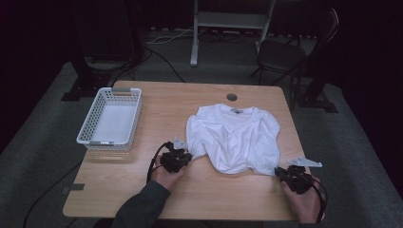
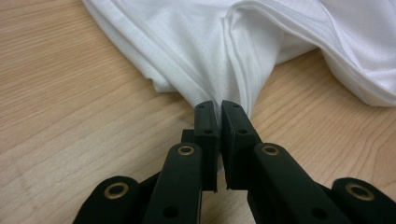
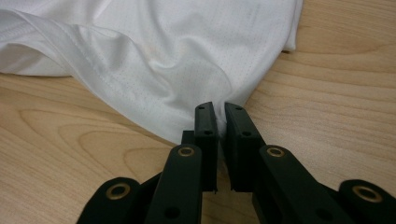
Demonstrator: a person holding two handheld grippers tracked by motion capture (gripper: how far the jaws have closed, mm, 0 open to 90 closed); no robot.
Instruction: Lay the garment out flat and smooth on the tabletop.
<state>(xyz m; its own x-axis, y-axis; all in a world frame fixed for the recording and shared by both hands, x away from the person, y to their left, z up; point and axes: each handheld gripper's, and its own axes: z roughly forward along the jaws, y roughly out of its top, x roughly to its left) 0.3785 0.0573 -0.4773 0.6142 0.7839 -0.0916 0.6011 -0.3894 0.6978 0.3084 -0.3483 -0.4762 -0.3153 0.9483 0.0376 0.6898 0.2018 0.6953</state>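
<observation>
Our left gripper has its jaws pinched tight on a gathered fold of the white T-shirt, the cloth drawn into pleats that fan away from the tips. Our right gripper is likewise clamped on the shirt's hem corner, fabric rising smoothly from between the pads. We hold both low corners, it seems, so the garment can be lifted or stretched evenly for folding. Beyond the jaws the shirt lies rumpled on the wooden table, collar at the far end. Well off to the left gripper's outer side stands the white basket, likely where the shirt ends up.
</observation>
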